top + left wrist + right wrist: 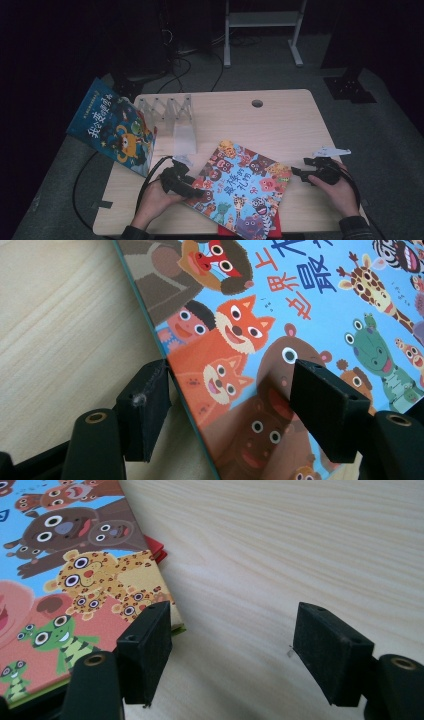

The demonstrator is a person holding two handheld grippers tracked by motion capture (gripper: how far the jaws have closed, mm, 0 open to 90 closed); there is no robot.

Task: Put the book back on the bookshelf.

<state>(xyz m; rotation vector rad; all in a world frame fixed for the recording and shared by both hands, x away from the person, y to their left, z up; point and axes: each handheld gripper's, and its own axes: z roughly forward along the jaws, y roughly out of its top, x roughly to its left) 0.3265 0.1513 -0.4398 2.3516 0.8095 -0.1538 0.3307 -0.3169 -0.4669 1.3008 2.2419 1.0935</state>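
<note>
Pale wood grain covers the table (pixel 280 125), and from the high view I count three books: the animal book (pixel 242 192) lying flat at about six o'clock, a red book (pixel 225 231) peeping out beneath its near edge, and a blue monster book (pixel 112 127) leaning off the table's edge at nine o'clock. One clear rack (pixel 172 117) stands between ten and eleven o'clock. My left tongs (pixel 197 190) sit at the animal book's left edge; my right tongs (pixel 300 172) hover off its right corner, apart from it.

From the left gripper view, my jaws straddle the animal book's (pixel 280 340) edge, one on the bare table (pixel 60 330) side, one over the cover. They stand fairly wide and I see no pad pressing on it, so nothing is held.

From the right gripper view, my jaws gape wide over bare table (pixel 280 545), the animal book's (pixel 75 580) corner just beside the jaw at nine o'clock, the red book (pixel 156 550) showing behind it.

I judge the animal book a stiff, thin hardcover with a glossy, slippery face, light enough for one set of tongs. Lying flat, it offers little to grab; I would take it by an edge, one jaw under and one over.
</note>
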